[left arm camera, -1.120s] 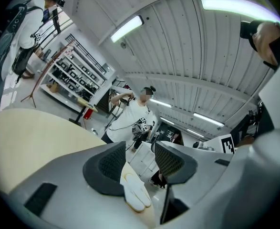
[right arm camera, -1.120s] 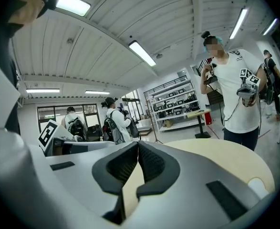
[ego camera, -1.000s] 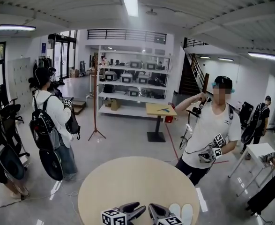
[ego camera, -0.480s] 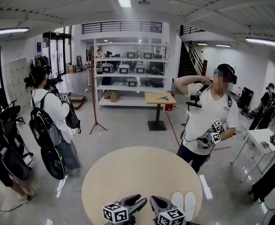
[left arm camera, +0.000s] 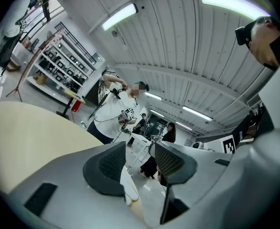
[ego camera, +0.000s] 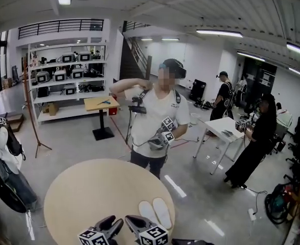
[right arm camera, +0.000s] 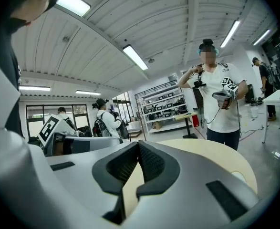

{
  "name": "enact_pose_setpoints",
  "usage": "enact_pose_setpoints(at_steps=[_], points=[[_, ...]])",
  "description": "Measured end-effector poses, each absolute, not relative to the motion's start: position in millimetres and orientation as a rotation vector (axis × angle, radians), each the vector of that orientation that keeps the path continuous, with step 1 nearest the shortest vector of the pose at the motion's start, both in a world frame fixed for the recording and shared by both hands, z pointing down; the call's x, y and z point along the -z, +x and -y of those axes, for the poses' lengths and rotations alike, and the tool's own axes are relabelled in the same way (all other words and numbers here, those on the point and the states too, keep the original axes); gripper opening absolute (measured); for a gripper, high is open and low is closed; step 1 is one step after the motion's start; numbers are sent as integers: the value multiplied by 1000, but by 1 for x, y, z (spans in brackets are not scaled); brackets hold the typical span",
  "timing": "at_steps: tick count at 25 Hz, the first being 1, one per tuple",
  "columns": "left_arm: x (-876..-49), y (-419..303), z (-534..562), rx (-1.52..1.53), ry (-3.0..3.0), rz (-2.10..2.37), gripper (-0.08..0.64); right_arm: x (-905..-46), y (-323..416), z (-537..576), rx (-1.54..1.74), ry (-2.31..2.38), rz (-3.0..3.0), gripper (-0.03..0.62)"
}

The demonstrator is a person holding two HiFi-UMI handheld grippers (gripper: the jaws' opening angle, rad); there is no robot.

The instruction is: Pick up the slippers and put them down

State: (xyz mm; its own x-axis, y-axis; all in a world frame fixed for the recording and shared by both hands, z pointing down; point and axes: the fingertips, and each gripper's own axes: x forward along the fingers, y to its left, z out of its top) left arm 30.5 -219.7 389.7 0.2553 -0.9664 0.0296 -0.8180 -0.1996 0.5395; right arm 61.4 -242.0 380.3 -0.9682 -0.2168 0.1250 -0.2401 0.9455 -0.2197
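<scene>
A pair of white slippers [ego camera: 156, 212] lies side by side on the round beige table [ego camera: 88, 188], near its right front edge. My left gripper [ego camera: 110, 223] hovers low over the table's near edge, left of the slippers, open with nothing between its jaws. In the left gripper view [left arm camera: 139, 151] a slipper [left arm camera: 130, 191] shows below the gap. My right gripper [ego camera: 133, 221] is just left of the slippers, shut and empty. In the right gripper view [right arm camera: 139, 146] the jaws meet, and a slipper [right arm camera: 239, 176] shows at the table's right edge.
A person in a white shirt [ego camera: 157, 116] stands just beyond the table, holding another gripper. A white table [ego camera: 226, 129] with people round it is at the right. Shelves [ego camera: 63, 80], a small wooden table [ego camera: 101, 104] and a coat stand [ego camera: 29, 106] are at the back left.
The head view has swung to the right, so the table and the standing person now sit further left. Both grippers shifted sideways with it, still low beside the slippers, which lie unmoved.
</scene>
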Motion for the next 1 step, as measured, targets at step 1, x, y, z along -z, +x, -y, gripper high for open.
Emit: enact_pose_setpoints(at_steps=[1], points=[[-387, 36, 226, 442, 2100, 1601, 204, -378, 68, 248, -350, 380, 3001, 15]])
